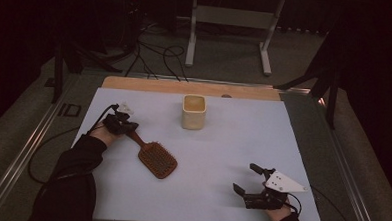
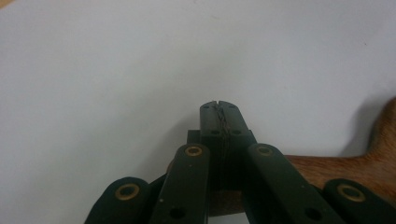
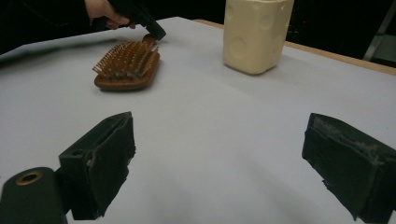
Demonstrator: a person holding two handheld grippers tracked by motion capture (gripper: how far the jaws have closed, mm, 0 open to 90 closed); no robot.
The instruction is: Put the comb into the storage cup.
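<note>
A wooden paddle hairbrush lies bristles up on the white sheet, its handle pointing to the far left. My left gripper sits over the end of that handle. In the left gripper view its jaws are shut pad against pad with nothing between them, and the brown handle runs crosswise beneath them. My right gripper rests at the near right of the sheet, open and empty. In the right gripper view its jaws stand wide apart, facing the brush and the left gripper.
A cream square cup stands upright at the back middle of the sheet, also visible from the right gripper. A strip of wooden table edge runs behind the sheet. Cables and a white stand lie on the floor beyond.
</note>
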